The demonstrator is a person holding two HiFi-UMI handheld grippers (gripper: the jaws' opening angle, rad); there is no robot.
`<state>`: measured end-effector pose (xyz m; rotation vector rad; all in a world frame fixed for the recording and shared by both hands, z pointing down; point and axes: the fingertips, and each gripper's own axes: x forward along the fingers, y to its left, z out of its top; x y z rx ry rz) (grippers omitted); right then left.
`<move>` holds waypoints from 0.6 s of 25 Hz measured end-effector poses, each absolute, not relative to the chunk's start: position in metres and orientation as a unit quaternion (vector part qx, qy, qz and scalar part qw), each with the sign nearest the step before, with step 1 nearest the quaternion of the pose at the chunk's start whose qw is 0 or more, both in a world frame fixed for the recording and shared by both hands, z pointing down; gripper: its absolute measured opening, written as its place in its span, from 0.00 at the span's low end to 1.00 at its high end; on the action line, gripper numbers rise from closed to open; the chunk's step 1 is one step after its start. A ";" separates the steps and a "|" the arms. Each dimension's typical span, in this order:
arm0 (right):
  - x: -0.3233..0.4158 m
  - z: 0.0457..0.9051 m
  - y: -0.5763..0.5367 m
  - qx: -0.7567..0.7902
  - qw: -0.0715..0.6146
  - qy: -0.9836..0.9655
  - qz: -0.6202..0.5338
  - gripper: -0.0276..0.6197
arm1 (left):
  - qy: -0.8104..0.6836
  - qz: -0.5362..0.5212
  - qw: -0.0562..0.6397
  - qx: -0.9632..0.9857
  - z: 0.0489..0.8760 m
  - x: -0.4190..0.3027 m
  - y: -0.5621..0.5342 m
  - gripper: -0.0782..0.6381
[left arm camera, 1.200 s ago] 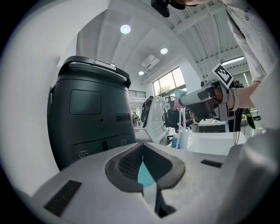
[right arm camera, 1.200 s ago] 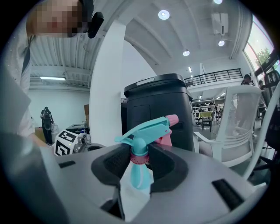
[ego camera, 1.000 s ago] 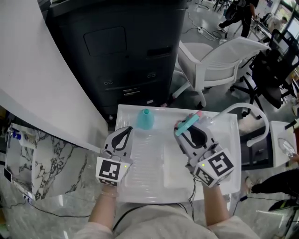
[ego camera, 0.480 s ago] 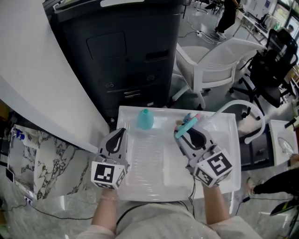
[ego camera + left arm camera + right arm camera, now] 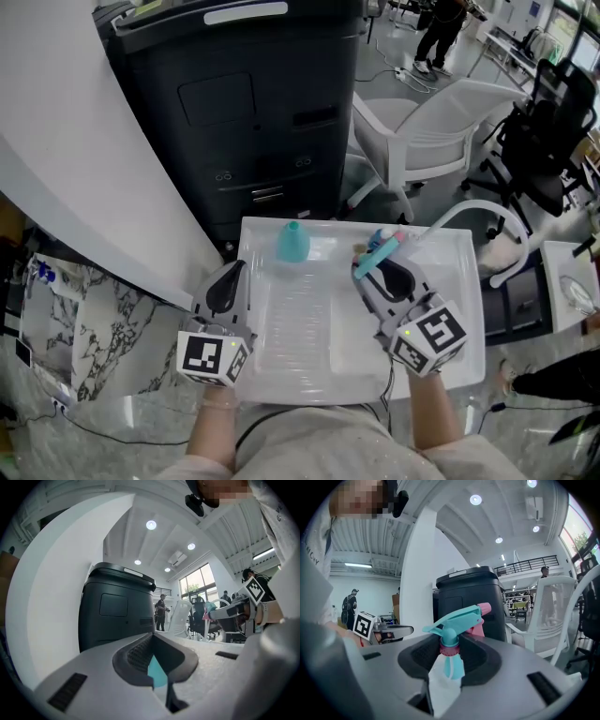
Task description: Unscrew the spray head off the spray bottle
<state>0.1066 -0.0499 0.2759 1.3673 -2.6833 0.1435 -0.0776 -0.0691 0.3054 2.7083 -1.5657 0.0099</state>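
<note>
A teal spray head [image 5: 380,248] with a pink nozzle and pink collar sits between the jaws of my right gripper [image 5: 373,269], which is shut on it above the right half of the white tray [image 5: 450,281]. In the right gripper view the spray head [image 5: 457,620] stands up out of the right gripper [image 5: 451,652], apart from any bottle. The teal bottle [image 5: 292,242] stands upright on the far part of the tray with no head on it. My left gripper [image 5: 234,272] is shut and empty at the tray's left edge. Past the shut left gripper [image 5: 152,644] a sliver of the bottle [image 5: 156,674] shows.
A tall black cabinet [image 5: 253,103] stands right behind the tray. A white chair [image 5: 427,131] and black office chairs [image 5: 553,141] are at the far right. A white curved wall [image 5: 84,159] runs along the left. A marbled surface [image 5: 84,328] lies to the left of the tray.
My left gripper has drawn back towards me and a little left, away from the bottle. The right gripper has kept the spray head almost still.
</note>
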 end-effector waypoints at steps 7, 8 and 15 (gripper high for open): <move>0.107 0.274 -0.050 0.454 0.061 -0.888 0.046 0.25 | -0.509 -0.005 0.010 0.861 0.302 -0.084 -0.067 0.12; 0.106 0.273 -0.051 0.454 0.061 -0.888 0.045 0.25 | -0.510 -0.006 0.010 0.860 0.302 -0.085 -0.067 0.12; 0.108 0.274 -0.051 0.458 0.058 -0.886 0.046 0.25 | -0.510 -0.007 0.012 0.860 0.301 -0.087 -0.066 0.12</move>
